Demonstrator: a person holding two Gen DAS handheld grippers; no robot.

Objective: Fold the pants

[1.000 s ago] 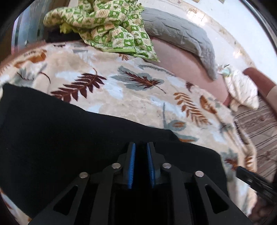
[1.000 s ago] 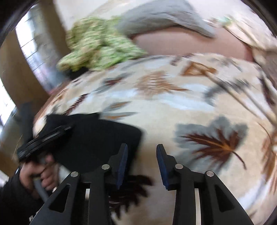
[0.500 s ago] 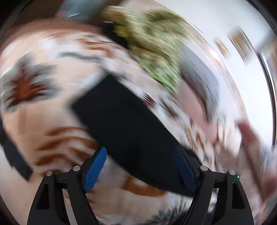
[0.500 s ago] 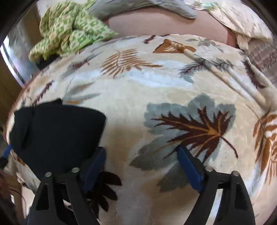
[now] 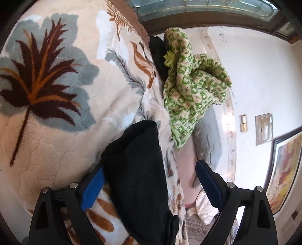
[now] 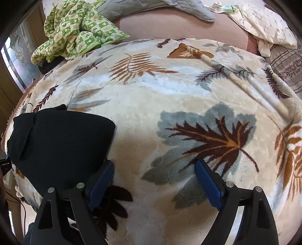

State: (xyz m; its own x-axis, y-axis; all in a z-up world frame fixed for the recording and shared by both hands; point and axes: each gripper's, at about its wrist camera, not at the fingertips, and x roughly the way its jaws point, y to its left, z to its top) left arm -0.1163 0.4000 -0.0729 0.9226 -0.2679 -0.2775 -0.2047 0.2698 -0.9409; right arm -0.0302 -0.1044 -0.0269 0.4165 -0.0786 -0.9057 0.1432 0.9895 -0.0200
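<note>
The black pants (image 6: 56, 143) lie folded in a compact bundle on the leaf-patterned blanket (image 6: 169, 98), at the left of the right wrist view. My right gripper (image 6: 154, 181) is open and empty, its left finger beside the bundle's right edge. In the left wrist view the camera is rolled sideways and the pants (image 5: 135, 169) lie between the fingers of my left gripper (image 5: 149, 186), which is open wide and grips nothing.
A green checkered cloth (image 6: 75, 28) lies crumpled at the blanket's far left, and shows in the left wrist view (image 5: 192, 94). A grey pillow (image 6: 154, 7) and a white patterned pillow (image 6: 264, 22) lie at the back. A wall with a picture frame (image 5: 283, 169) is beyond.
My left gripper opened and let go of the pants, then rolled sideways. My right gripper opened wide and drew back. The pants now lie folded on the blanket.
</note>
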